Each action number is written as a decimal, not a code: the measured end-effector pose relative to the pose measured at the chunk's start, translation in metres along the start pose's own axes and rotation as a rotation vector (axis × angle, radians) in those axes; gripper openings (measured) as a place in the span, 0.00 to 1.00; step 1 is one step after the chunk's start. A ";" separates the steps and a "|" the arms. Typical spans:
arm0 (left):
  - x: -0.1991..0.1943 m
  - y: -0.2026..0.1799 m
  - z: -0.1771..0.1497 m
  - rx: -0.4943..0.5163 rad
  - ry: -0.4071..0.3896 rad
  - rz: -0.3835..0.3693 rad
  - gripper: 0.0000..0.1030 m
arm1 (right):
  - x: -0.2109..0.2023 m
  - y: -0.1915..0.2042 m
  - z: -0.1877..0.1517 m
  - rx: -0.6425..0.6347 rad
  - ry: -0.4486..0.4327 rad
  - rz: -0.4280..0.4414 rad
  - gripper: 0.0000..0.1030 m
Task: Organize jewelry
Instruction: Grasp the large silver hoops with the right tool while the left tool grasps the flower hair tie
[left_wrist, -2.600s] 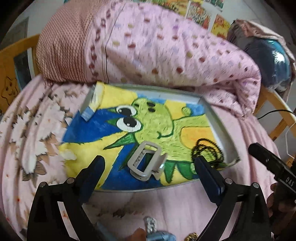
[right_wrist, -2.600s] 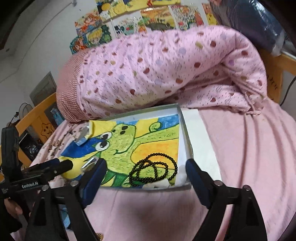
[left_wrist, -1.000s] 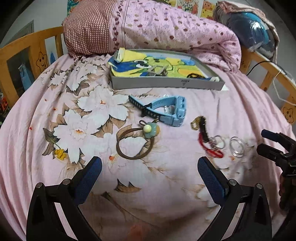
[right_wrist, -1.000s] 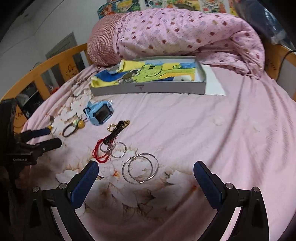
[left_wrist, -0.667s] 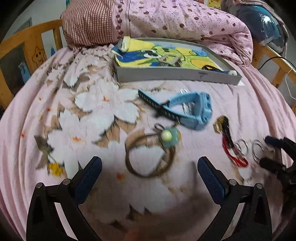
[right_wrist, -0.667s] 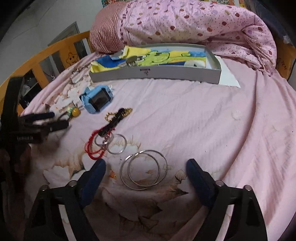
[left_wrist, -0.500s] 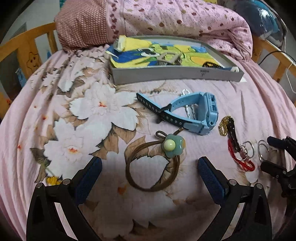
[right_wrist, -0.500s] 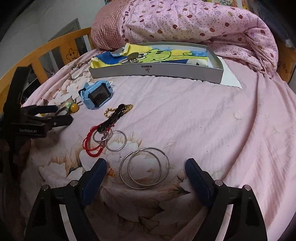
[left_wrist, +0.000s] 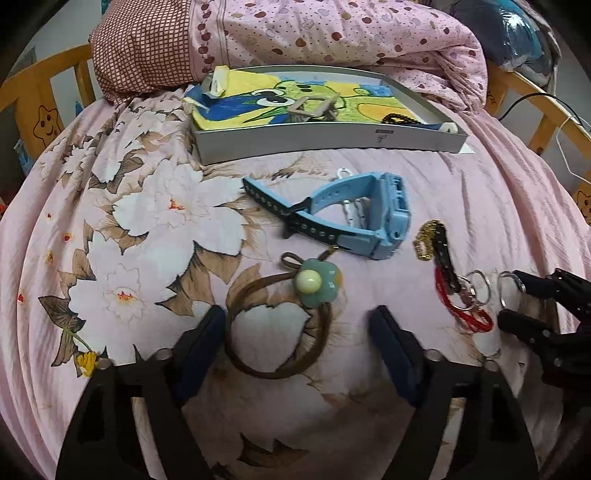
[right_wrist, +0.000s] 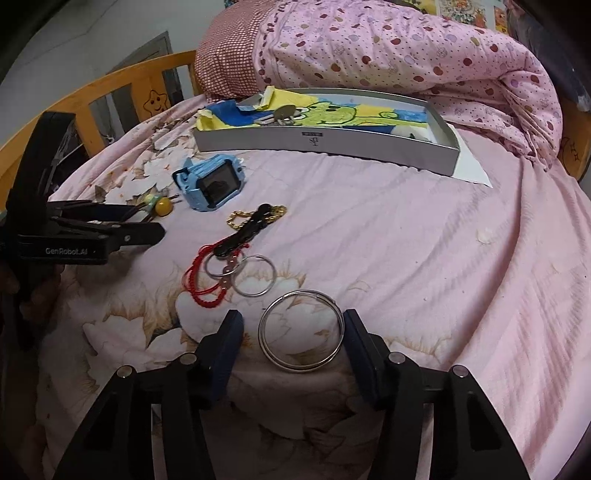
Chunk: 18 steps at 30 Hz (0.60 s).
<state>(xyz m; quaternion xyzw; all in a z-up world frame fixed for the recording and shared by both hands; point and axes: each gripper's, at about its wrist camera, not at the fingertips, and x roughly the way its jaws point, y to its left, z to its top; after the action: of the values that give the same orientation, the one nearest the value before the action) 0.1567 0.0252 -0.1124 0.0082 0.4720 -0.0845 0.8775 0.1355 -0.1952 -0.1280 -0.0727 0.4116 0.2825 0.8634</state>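
Observation:
My left gripper is open around a brown hair tie with a green flower bead, its fingers on either side of the loop. My right gripper is open around a pair of large silver rings lying on the bed sheet. A blue watch lies beyond the hair tie. A red cord bracelet with small rings and a black-and-gold piece lie between the grippers. The grey tray with a cartoon liner holds a grey clasp and black beads.
A rolled pink dotted quilt lies behind the tray. Wooden bed rails run along the left and far right. A white sheet of paper sticks out under the tray's right end.
Both grippers have come down and forward from the tray to the loose items; the left now straddles the hair tie, the right straddles the large rings, and both jaws have narrowed.

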 end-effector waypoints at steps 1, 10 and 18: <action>-0.001 -0.002 0.000 0.004 -0.001 -0.003 0.60 | 0.000 0.001 0.000 -0.003 0.001 0.007 0.51; -0.007 -0.016 -0.004 0.028 0.002 -0.009 0.21 | 0.000 0.012 -0.002 -0.031 0.008 0.039 0.42; -0.017 -0.022 -0.009 -0.006 0.023 -0.029 0.03 | -0.003 0.014 -0.001 -0.018 0.014 0.043 0.41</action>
<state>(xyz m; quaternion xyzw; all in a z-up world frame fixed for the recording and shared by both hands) 0.1368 0.0067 -0.1020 -0.0003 0.4826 -0.0954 0.8706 0.1257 -0.1848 -0.1253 -0.0737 0.4163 0.3043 0.8536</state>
